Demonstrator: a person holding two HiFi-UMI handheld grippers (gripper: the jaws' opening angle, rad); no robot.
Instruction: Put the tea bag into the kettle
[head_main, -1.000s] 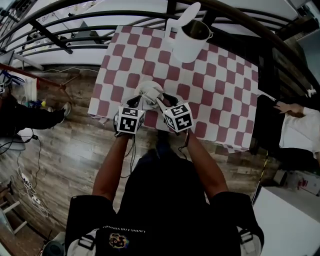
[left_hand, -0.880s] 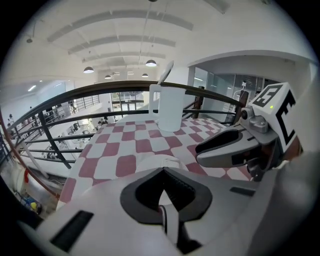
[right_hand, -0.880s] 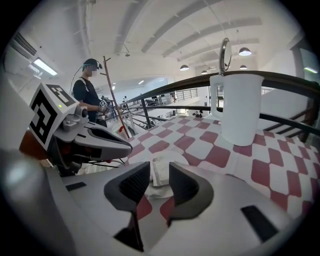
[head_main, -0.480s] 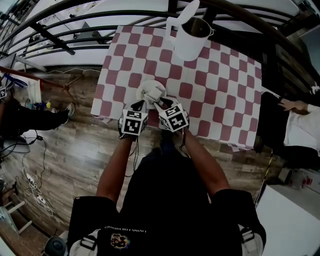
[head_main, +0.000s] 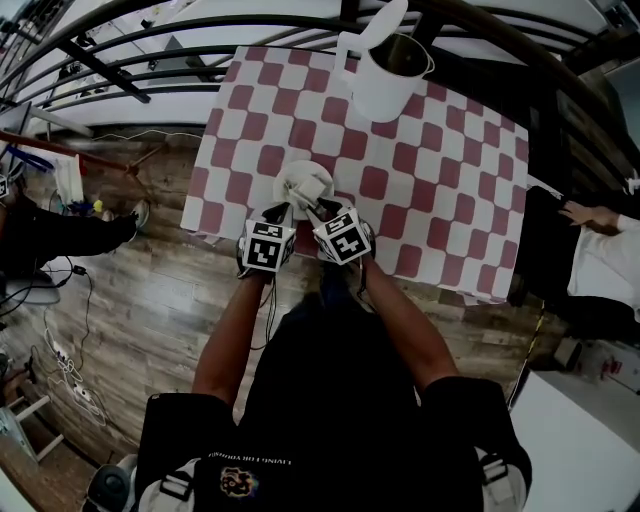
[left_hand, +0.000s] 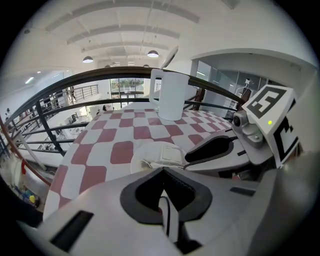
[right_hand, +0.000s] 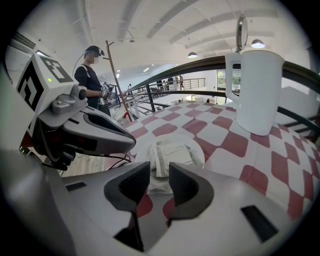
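A white tea bag (head_main: 308, 185) lies on a small white plate (head_main: 285, 178) near the front edge of the red-and-white checked table (head_main: 440, 190). The white kettle (head_main: 385, 80) stands at the far edge with its lid up. My left gripper (head_main: 283, 208) sits at the plate's near left side, jaws shut on nothing. My right gripper (head_main: 318, 208) is at the plate's near right side, open. In the right gripper view its pads (right_hand: 182, 182) stand a narrow gap apart just short of the tea bag (right_hand: 172, 152). In the left gripper view the tea bag (left_hand: 170, 152) lies just ahead.
A dark railing (head_main: 500, 40) curves behind the table. The table's front edge (head_main: 250, 238) drops to a wooden floor. A seated person's arm (head_main: 590, 215) shows at the right, and another person (right_hand: 92, 75) stands far off at the left.
Both grippers have edged forward toward the plate and stand closer together. The tea bag and the kettle have not moved.
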